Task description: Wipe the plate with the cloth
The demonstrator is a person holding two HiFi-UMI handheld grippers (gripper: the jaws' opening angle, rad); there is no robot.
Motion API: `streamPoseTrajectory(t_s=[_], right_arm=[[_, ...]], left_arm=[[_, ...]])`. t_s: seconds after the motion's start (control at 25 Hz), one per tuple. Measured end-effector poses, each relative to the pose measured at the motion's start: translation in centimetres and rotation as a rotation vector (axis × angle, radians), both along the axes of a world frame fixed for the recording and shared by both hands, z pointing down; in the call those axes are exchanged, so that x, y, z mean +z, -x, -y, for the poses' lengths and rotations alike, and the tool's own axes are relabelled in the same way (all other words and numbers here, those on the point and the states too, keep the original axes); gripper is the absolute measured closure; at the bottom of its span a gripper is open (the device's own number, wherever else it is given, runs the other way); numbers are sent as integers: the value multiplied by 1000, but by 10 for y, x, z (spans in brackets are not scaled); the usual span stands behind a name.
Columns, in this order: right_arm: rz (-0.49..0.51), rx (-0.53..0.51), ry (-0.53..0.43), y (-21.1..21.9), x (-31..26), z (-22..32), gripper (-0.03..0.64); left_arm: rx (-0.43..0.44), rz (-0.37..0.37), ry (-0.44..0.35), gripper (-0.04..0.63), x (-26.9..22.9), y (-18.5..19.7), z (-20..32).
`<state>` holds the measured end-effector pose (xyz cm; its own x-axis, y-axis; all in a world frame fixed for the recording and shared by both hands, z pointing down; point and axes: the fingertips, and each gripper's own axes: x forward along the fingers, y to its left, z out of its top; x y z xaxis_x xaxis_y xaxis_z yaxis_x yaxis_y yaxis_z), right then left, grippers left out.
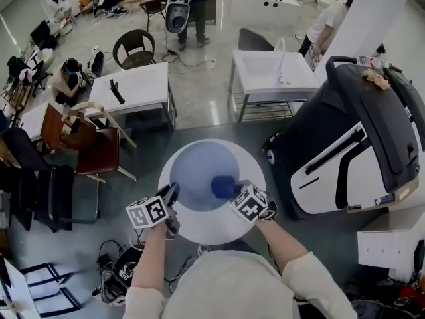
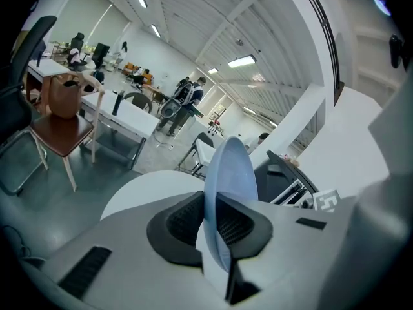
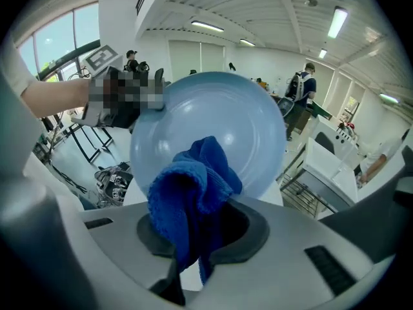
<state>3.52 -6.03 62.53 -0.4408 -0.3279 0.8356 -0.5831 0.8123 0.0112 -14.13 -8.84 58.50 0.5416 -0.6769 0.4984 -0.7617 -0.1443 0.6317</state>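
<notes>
Jaws of your left gripper (image 1: 173,193) pinch the plate (image 1: 196,171) by its rim above the round table (image 1: 219,230); your right gripper (image 1: 234,190) clamps the cloth (image 1: 224,186), seemingly touching the plate's face. Wiping looks in hand: next, sweep the cloth across while holding the plate steady.

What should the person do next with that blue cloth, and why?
Probably sweep the cloth across the plate: the right gripper is shut on the cloth at the plate's face, and the left gripper clamps its rim.
</notes>
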Motion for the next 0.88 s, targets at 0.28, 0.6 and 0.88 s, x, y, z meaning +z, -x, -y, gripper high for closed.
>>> streamPoseTrajectory(t_s=[0.28, 0.6, 0.88], right_arm=[[-27, 122, -127, -32, -29, 57, 524], [50, 66, -248, 15, -64, 86, 523], [98, -98, -194, 71, -54, 38, 523]], left_arm=[[63, -14, 25, 548, 7, -20, -13], [90, -45, 24, 548, 6, -39, -15], [57, -40, 19, 548, 5, -32, -10]])
